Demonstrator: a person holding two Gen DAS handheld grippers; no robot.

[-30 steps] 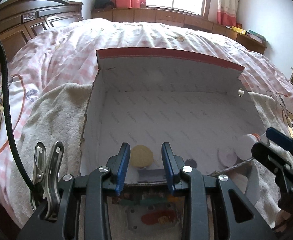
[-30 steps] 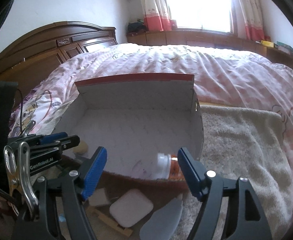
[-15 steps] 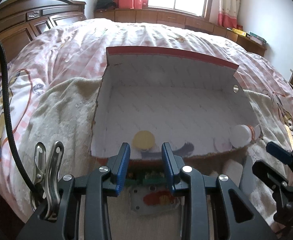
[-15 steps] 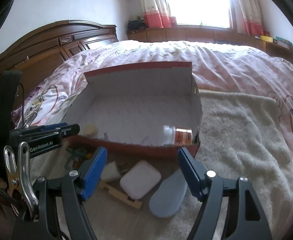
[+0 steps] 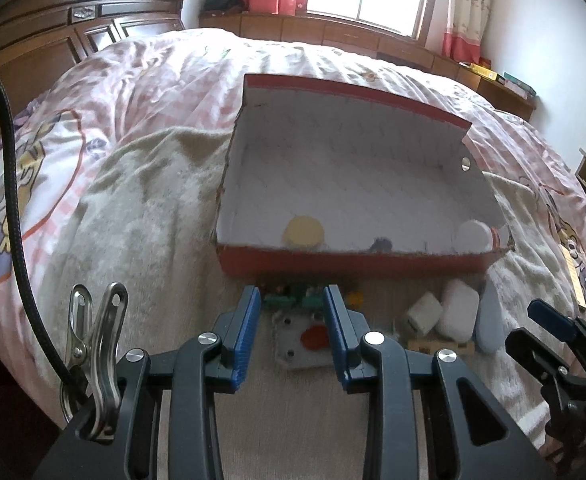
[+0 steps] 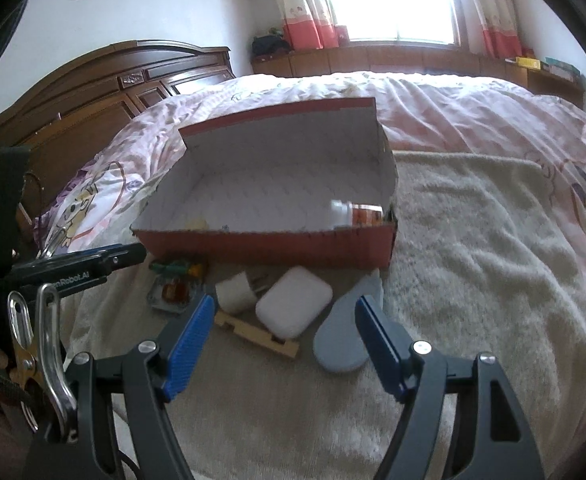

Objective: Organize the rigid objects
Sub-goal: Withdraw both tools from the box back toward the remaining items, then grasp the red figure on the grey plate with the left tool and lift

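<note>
Sorting is partway done: the red cardboard box (image 6: 277, 248) already holds a white-capped bottle (image 6: 353, 214) and a yellow disc (image 5: 304, 231). You hold both the left gripper (image 5: 292, 328) and the right gripper (image 6: 283, 338) open and empty above the pieces left on the beige towel (image 6: 473, 280). Next, lower your right gripper onto the white case (image 6: 293, 307) or the blue-grey oval piece (image 6: 347, 340), perhaps a shoe insole. Pink bedding (image 5: 153, 92) and a dark wooden headboard (image 6: 105, 88) lie beyond.
</note>
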